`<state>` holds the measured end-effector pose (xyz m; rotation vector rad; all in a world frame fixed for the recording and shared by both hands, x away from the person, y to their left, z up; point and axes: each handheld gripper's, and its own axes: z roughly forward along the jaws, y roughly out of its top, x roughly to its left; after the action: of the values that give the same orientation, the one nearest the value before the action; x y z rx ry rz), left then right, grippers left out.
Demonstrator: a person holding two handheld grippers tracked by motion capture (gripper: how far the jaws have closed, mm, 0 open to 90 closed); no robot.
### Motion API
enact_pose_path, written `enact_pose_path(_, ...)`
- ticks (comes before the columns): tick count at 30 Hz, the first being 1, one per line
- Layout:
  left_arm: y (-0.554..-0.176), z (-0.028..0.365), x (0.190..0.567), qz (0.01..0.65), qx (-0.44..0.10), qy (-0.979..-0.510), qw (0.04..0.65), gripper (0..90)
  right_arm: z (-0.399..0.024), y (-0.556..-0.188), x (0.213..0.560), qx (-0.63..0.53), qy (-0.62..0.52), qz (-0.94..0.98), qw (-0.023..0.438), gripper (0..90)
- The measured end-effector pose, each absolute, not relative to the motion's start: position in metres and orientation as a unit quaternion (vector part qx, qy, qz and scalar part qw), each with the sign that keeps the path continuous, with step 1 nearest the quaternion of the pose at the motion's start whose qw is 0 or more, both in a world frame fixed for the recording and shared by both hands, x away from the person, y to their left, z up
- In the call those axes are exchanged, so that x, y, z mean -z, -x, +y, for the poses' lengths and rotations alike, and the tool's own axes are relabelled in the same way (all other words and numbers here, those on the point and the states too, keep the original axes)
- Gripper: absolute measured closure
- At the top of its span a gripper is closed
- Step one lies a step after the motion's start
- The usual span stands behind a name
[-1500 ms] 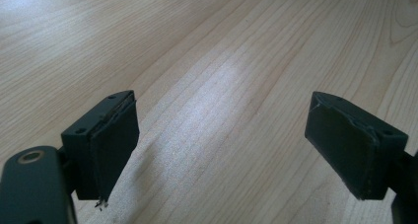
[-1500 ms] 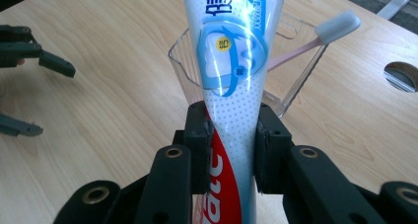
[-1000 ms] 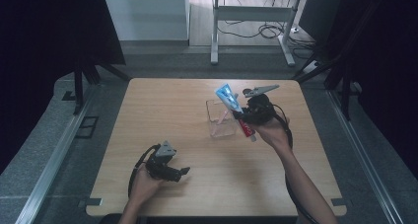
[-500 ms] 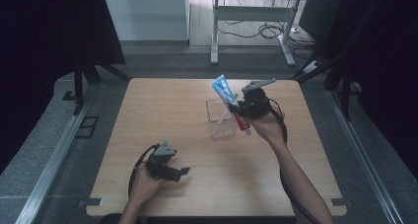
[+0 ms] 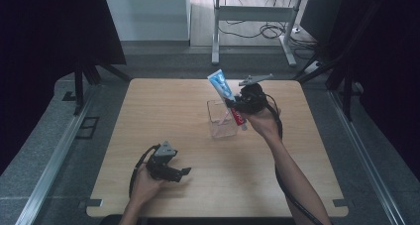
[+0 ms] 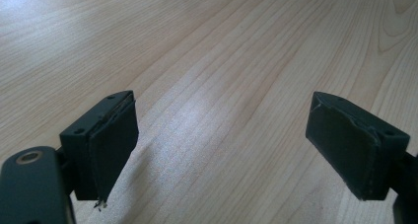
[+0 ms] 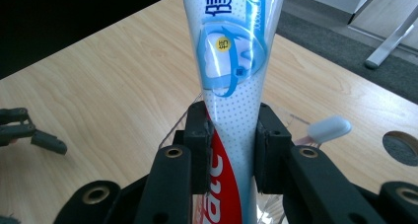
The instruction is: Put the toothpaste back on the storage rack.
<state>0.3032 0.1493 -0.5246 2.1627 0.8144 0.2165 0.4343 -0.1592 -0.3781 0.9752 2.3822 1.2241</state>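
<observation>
The toothpaste tube (image 7: 231, 86) is above the clear box (image 5: 221, 120), pinched near its red lower part by the right gripper (image 7: 230, 152) jaws. It seems light, soft and smooth; holding the fuller body is safer. The left gripper (image 6: 224, 150) rests on the desk (image 5: 163, 111), jaws spread, holding nothing.

On the wooden table (image 5: 163, 111), the right gripper (image 5: 246, 102) holds a toothpaste tube (image 5: 224, 90) slanting up and to the left, its blue-and-white end raised and its red end low by the hand. The tube hangs just over a clear plastic box (image 5: 220, 120) near the table's middle. The left gripper (image 5: 182, 172) rests low at the near edge, jaws apart and pointing right, well apart from the box.
</observation>
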Motion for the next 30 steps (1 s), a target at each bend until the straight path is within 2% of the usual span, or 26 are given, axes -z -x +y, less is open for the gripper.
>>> enact_pose_path(19, -0.303, 0.15, 0.525, 0.321, -0.085, -0.855, 0.398, 12.9, -0.14, -0.456, 0.378, -0.447, -0.335, 0.813, 0.168, 72.1)
enact_pose_path(30, -0.304, 0.15, 0.525, 0.321, -0.083, -0.856, 0.398, 12.9, -0.132, -0.467, 0.392, -0.444, -0.335, 0.812, 0.176, 72.2)
